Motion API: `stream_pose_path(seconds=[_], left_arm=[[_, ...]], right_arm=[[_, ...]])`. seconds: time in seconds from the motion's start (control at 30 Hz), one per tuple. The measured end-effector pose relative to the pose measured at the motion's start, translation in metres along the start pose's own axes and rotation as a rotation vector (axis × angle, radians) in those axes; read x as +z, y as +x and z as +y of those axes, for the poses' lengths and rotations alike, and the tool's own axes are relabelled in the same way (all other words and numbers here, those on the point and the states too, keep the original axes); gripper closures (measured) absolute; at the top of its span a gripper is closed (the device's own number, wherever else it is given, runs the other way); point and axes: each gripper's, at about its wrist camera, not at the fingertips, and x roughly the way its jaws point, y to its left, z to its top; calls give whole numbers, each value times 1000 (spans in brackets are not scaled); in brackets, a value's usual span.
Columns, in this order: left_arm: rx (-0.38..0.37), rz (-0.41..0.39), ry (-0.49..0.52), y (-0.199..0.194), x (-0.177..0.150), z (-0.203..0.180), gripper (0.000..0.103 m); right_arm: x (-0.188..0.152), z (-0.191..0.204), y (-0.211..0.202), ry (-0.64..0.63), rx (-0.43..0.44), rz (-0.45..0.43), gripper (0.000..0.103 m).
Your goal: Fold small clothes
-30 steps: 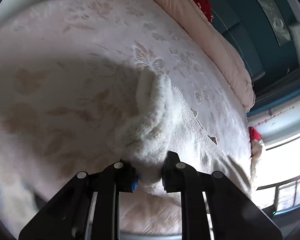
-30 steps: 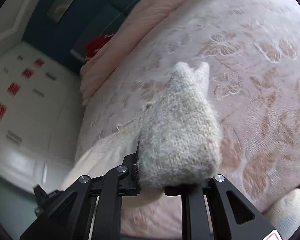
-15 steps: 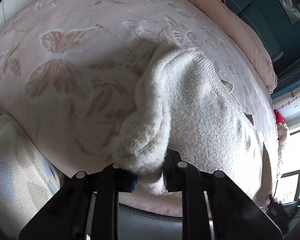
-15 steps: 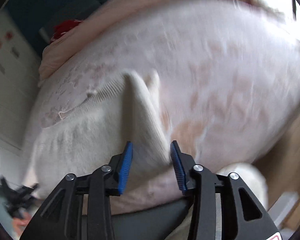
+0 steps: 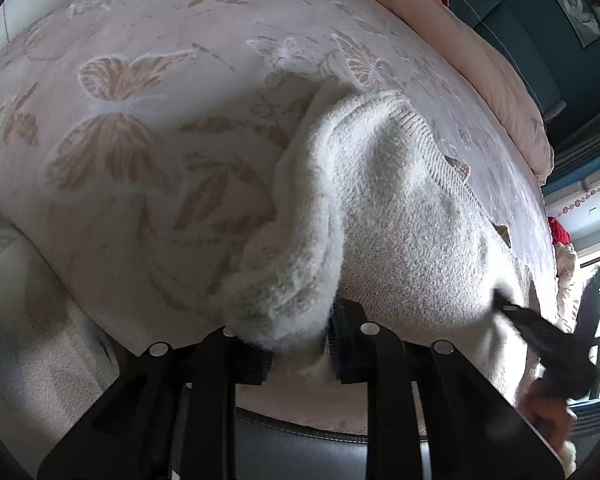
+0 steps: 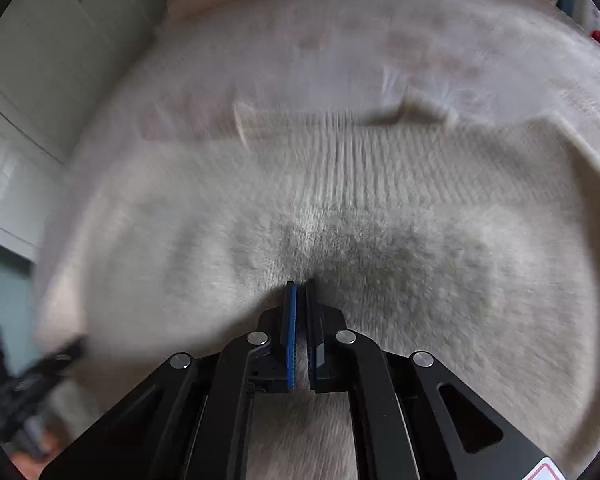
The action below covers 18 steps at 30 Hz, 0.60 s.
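A fuzzy cream knitted sweater (image 5: 400, 216) lies on the bed with butterfly-print cover (image 5: 140, 128). My left gripper (image 5: 298, 344) is shut on a bunched fold of the sweater at its near left edge. In the right wrist view the sweater (image 6: 380, 208) lies spread flat, its ribbed hem toward the far side. My right gripper (image 6: 302, 292) is shut with nothing between its pads and its tips rest against the sweater's near part. The right gripper also shows in the left wrist view (image 5: 548, 344), blurred, at the sweater's right side.
A pink duvet (image 5: 480, 60) lies along the far side of the bed. A red item (image 5: 558, 232) sits near the window. A pale rug (image 5: 28, 340) lies on the floor at left. White cupboards (image 6: 60, 52) stand beyond the bed.
My right gripper let go of the sweater fold, swung over the garment and closed empty. The sweater now lies flat on the bed. My left gripper keeps its hold.
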Motion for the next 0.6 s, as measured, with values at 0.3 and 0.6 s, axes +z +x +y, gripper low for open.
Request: stream_pose_path(seconds=[0.3, 0.6], left_arm=[[-21, 8, -32, 3, 2, 1, 81], [-127, -113, 176, -70, 12, -81, 87]], right_arm=[[1, 13, 12, -11, -3, 8, 103], [-26, -17, -66, 68, 75, -145, 101]])
